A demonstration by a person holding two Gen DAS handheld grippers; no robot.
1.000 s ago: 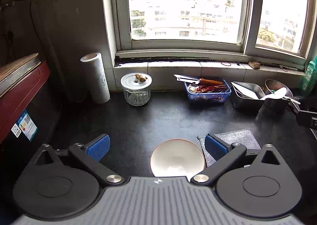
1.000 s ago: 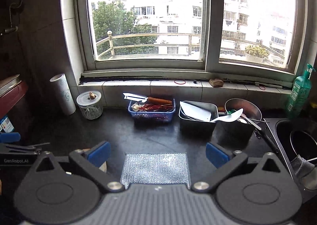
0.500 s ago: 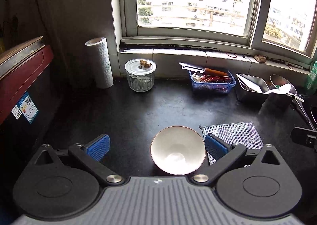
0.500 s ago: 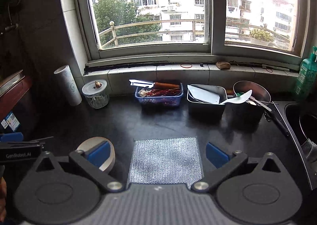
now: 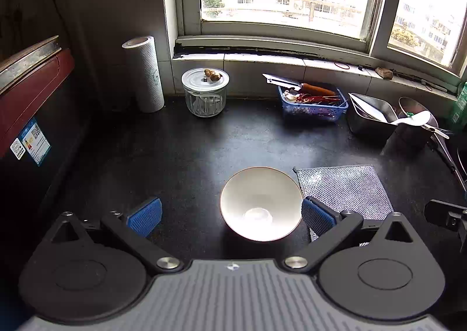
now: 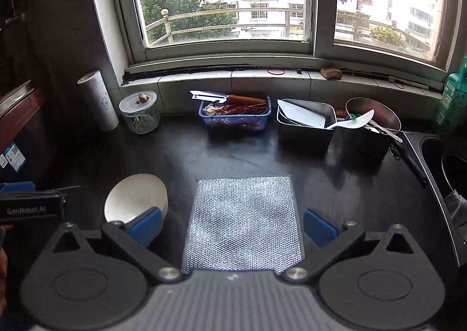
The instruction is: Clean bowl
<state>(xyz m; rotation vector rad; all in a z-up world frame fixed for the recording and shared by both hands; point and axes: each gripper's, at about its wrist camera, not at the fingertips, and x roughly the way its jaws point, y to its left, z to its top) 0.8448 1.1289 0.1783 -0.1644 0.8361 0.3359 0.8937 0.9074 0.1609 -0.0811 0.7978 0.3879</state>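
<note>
A white bowl (image 5: 260, 204) with a thin brown rim stands upright on the black counter. My left gripper (image 5: 232, 215) is open above it, and the bowl sits between the blue pads, nearer the right pad. A silver mesh scouring cloth (image 5: 343, 189) lies flat just right of the bowl. In the right wrist view the same cloth (image 6: 243, 221) lies between the open fingers of my right gripper (image 6: 233, 224), and the bowl (image 6: 135, 198) shows behind the left pad. Nothing is held by either gripper.
Along the back wall stand a paper towel roll (image 5: 144, 74), a lidded glass jar (image 5: 205, 91), a blue basket (image 5: 313, 104) with a knife on it, a steel tray (image 5: 369, 118) and a steel pot (image 6: 372, 123) with utensils. A sink (image 6: 446, 161) and green soap bottle (image 6: 452, 97) are at right.
Both grippers have risen and tilted down, so the bowl and the cloth show fuller and farther from the lower edge. Both stay open; bowl and cloth lie where they were.
</note>
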